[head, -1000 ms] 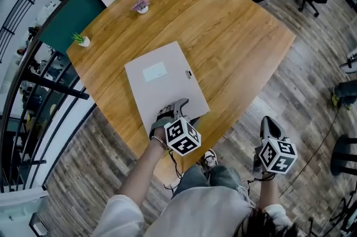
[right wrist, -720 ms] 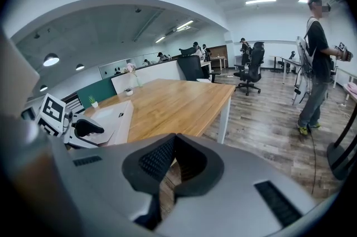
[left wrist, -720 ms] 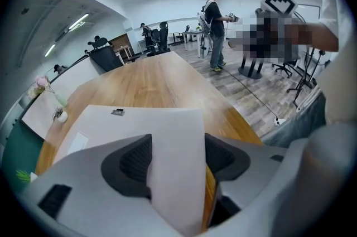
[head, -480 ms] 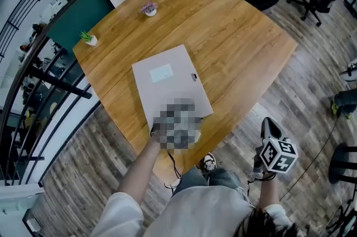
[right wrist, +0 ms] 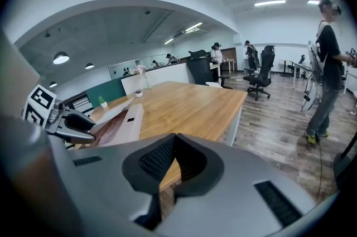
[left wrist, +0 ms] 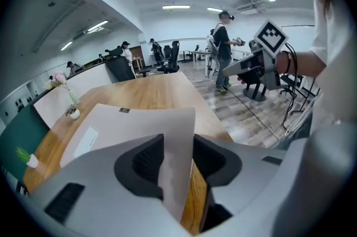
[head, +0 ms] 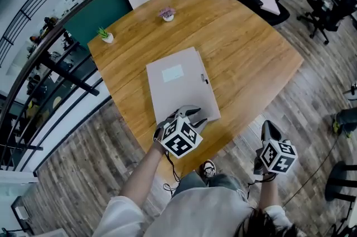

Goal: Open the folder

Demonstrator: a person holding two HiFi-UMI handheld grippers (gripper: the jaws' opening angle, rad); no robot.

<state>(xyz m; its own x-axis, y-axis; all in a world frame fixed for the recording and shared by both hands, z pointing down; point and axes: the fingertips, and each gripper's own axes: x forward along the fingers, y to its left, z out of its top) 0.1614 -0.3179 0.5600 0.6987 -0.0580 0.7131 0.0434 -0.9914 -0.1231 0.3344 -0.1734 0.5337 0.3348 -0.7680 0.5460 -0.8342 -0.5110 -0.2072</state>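
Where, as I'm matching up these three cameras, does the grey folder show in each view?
Head view: the grey folder lies mid-frame on the wooden table.
Left gripper view: the folder fills the lower centre, its cover's near corner lifted.
Right gripper view: the folder sits left of centre, seen side-on.
Shared landmark: the small green potted plant at the table's edge.

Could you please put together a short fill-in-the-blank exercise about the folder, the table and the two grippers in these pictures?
1. The left gripper pinches the grey folder's ____ between its jaws.
2. The right gripper, held beyond the edge of the table, is ____ and holds nothing.
3. The folder lies on a ____ table.
Missing words: cover; shut; wooden. The left gripper's jaws have just been closing on that cover.
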